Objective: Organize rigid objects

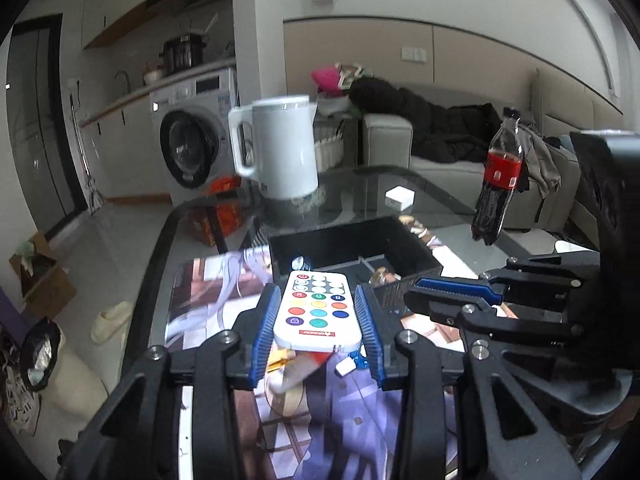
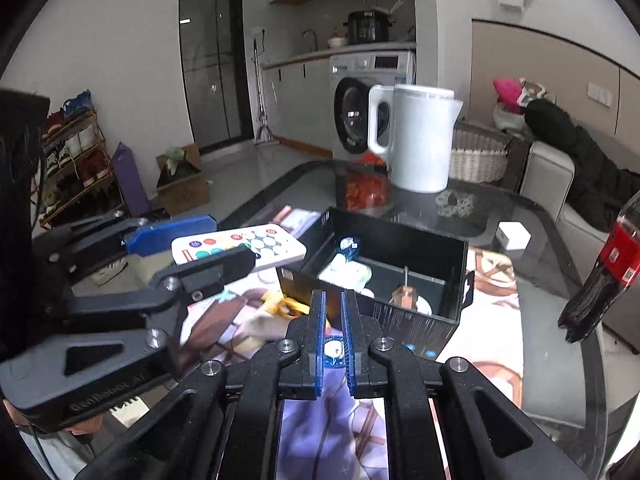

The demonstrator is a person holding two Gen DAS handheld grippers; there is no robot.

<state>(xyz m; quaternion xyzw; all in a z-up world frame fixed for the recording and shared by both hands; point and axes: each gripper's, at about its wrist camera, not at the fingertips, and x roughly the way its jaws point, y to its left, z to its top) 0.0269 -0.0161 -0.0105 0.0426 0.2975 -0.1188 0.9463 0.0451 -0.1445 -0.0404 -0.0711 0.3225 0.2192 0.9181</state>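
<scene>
My left gripper [image 1: 318, 300] is shut on a white remote with coloured buttons [image 1: 318, 308] and holds it above the mat, just before the black divided box [image 1: 416, 256]. The remote also shows in the right wrist view [image 2: 240, 246], with the left gripper [image 2: 224, 244] around it. My right gripper [image 2: 333, 300] has its jaws nearly together, with a small blue-and-white object [image 2: 334, 350] deep between the fingers, close to the box's near wall [image 2: 400, 320]. The box holds several small items [image 2: 348, 268]. The right gripper [image 1: 416, 288] shows at the right of the left wrist view.
A white kettle [image 1: 280, 144] and a cola bottle [image 1: 500, 176] stand on the glass table [image 1: 360, 184]. A small white box [image 1: 400, 198] lies behind the black box. Small items [image 1: 304, 364] lie on the printed mat [image 1: 216, 296]. A sofa and washing machine stand behind.
</scene>
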